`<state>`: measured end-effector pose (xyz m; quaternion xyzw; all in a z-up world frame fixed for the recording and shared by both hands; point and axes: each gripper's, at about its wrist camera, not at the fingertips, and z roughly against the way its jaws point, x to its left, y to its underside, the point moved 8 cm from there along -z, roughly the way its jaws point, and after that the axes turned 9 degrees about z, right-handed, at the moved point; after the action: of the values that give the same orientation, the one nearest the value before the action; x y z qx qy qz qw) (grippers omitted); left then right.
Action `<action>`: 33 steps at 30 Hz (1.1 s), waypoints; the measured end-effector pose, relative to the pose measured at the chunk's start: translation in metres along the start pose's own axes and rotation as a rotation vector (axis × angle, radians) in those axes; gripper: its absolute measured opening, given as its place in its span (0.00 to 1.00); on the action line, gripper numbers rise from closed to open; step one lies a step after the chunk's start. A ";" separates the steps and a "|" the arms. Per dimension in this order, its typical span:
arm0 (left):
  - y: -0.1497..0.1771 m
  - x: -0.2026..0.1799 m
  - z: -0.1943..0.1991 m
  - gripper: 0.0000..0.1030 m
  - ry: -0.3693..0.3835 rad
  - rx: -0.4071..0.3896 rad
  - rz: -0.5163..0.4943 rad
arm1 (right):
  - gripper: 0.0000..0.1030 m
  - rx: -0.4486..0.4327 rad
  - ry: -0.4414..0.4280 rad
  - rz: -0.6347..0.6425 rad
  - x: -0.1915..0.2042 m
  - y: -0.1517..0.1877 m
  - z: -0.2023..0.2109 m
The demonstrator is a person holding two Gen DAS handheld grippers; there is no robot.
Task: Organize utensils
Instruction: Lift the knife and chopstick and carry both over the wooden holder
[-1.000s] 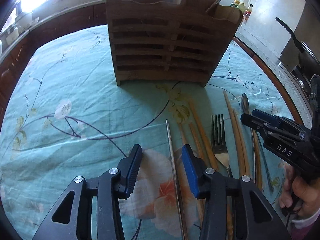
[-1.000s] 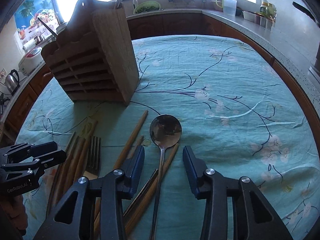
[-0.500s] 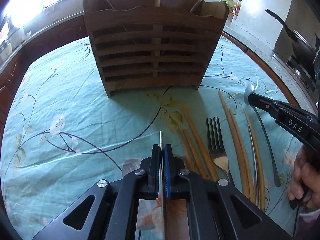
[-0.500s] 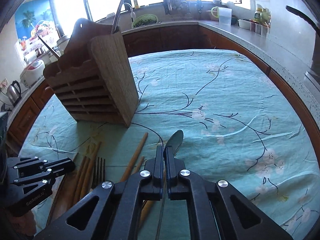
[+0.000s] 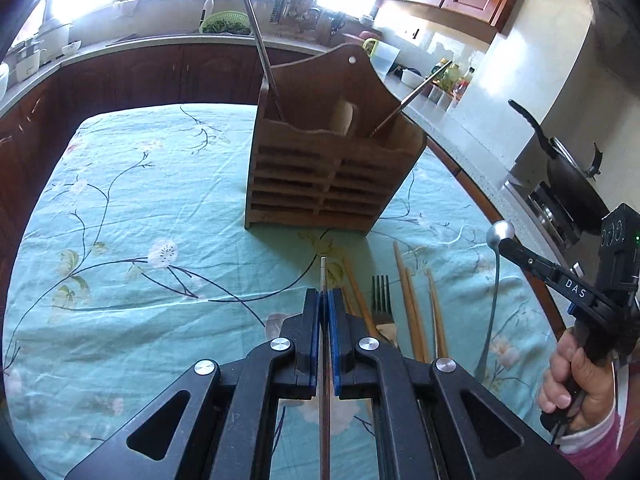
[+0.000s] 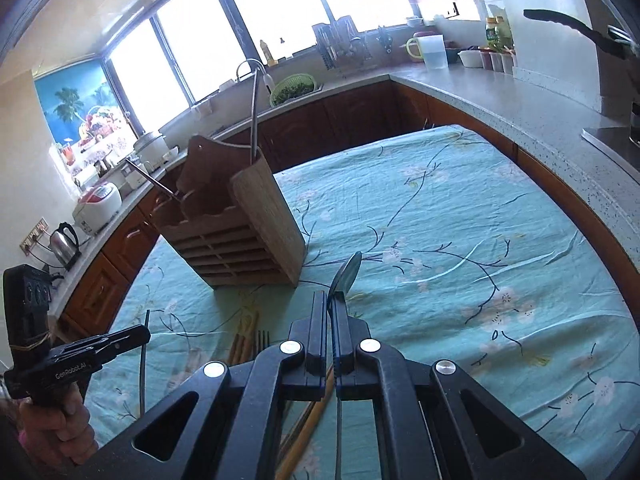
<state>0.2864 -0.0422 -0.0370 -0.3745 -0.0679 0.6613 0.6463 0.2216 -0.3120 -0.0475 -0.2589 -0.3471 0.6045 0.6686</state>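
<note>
My left gripper [image 5: 324,294] is shut on a thin metal chopstick [image 5: 323,270], lifted above the floral tablecloth [image 5: 132,264]. My right gripper [image 6: 330,298] is shut on a steel spoon [image 6: 347,276], its bowl sticking out past the fingertips. From the left wrist view the right gripper [image 5: 505,242] hangs at the right with the spoon [image 5: 495,292] dangling from it. The wooden utensil holder [image 5: 332,176] stands ahead of both, with a metal handle [image 5: 262,52] and a chopstick [image 5: 424,88] in it. Wooden chopsticks [image 5: 410,304] and a fork [image 5: 382,296] lie on the cloth.
A dark pan [image 5: 572,176] sits on the stove at the right of the table. Counters with dark cabinets run behind, holding a kettle [image 6: 64,240] and a rice cooker [image 6: 98,204]. A hand [image 5: 576,376] grips the right tool's handle. The left gripper [image 6: 146,333] shows at the far left.
Both grippers went from open over the table to shut, the left on the metal chopstick and the right on the spoon. Both then rose, lifting their pieces off the cloth.
</note>
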 end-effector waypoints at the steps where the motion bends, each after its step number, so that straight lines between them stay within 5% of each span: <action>1: -0.001 0.000 0.007 0.03 0.005 -0.013 0.001 | 0.02 -0.015 -0.006 -0.001 0.003 -0.003 0.006; 15: -0.010 0.000 0.114 0.03 0.079 -0.163 -0.001 | 0.02 -0.189 -0.064 0.030 0.036 -0.051 0.068; 33: -0.041 0.008 0.136 0.03 0.099 -0.275 0.038 | 0.02 -0.238 -0.111 0.025 0.050 -0.071 0.063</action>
<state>0.2413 0.0246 0.0799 -0.4929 -0.1187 0.6386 0.5789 0.2187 -0.2769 0.0539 -0.3069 -0.4493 0.5808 0.6054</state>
